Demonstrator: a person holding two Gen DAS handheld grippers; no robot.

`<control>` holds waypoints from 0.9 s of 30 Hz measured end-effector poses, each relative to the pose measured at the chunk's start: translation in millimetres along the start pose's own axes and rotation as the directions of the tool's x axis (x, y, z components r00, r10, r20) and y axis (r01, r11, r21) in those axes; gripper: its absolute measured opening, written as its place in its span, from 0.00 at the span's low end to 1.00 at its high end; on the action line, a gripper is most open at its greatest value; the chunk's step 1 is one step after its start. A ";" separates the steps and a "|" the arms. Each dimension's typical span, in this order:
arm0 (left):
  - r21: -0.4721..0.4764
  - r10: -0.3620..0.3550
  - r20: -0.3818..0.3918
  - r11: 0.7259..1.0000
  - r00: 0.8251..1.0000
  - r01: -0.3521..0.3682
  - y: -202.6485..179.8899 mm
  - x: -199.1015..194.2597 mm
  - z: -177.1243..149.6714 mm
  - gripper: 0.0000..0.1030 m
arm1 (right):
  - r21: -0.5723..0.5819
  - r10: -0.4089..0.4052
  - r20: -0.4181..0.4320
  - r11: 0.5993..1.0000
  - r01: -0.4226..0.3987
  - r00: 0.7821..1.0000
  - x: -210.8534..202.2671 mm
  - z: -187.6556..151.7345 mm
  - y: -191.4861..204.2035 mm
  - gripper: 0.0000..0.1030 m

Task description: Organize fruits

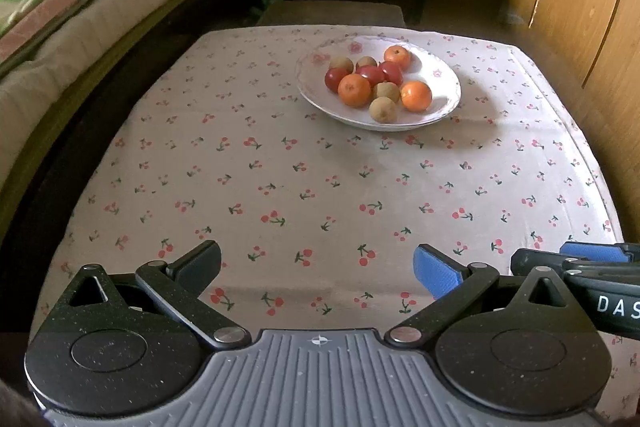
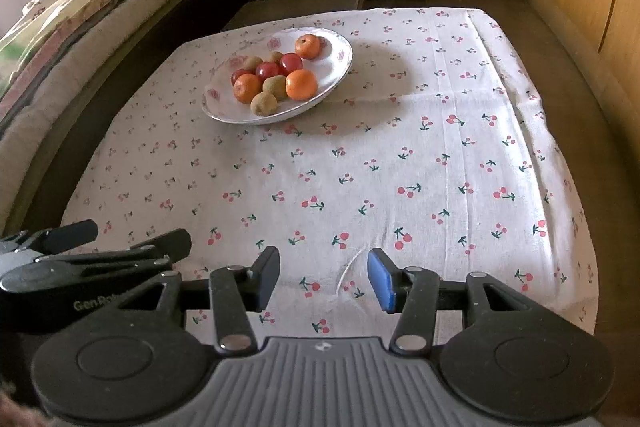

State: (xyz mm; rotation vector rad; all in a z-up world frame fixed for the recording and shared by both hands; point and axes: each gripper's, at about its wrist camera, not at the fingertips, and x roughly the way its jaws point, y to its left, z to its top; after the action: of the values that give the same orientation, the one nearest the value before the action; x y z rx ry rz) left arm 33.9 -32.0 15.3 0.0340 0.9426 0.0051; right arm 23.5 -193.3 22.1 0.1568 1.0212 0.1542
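Plate [image 1: 444, 95] sat far on cherry-print tablecloth [image 1: 280, 167], fruit piled and partly overlapping – three oranges [image 1: 354, 90], three red fruits [image 1: 370, 74], four brown ones [image 1: 383, 109], rear ones half hidden, left gripper [image 1: 318, 269] spread wide and empty, right gripper [image 2: 324, 277] part-open, nothing held.

oranges [image 1: 354, 90]: 3 | tomatoes [image 1: 371, 74]: 3 | kiwis [image 1: 383, 109]: 4 | plate [image 1: 442, 77]: 1 | tools [image 1: 318, 269]: 2

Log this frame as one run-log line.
phase: approach | left gripper: open, empty | right gripper: open, empty | fruits: piled on plate | table: only plate
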 end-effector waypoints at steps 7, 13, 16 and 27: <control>0.002 -0.007 -0.005 1.000 1.000 0.007 -0.3 0.5 -1.9 1.00 | 0.004 0.001 -0.004 1.000 -0.001 1.000 0.5 -1.0 -0.3 0.48; 0.011 -0.006 -0.002 1.000 1.000 0.006 -1.8 -0.6 -3.5 1.00 | 0.005 0.001 -0.008 1.000 -0.001 1.000 1.0 -2.3 0.0 0.49; 0.007 -0.007 -0.003 1.000 1.000 0.007 -1.7 -1.3 -2.7 1.00 | 0.007 0.003 -0.004 1.000 -0.003 1.000 0.0 -2.2 -0.5 0.49; -0.007 -0.009 -0.021 1.000 1.000 0.008 -1.0 0.2 -2.5 1.00 | 0.009 0.006 -0.003 1.000 -0.006 1.000 0.3 -2.2 -1.3 0.49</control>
State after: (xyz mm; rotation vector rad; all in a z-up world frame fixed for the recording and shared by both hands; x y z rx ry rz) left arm 32.0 -32.9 13.6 0.0235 0.9636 0.0008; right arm 21.9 -194.4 20.5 0.1677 1.0242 0.1554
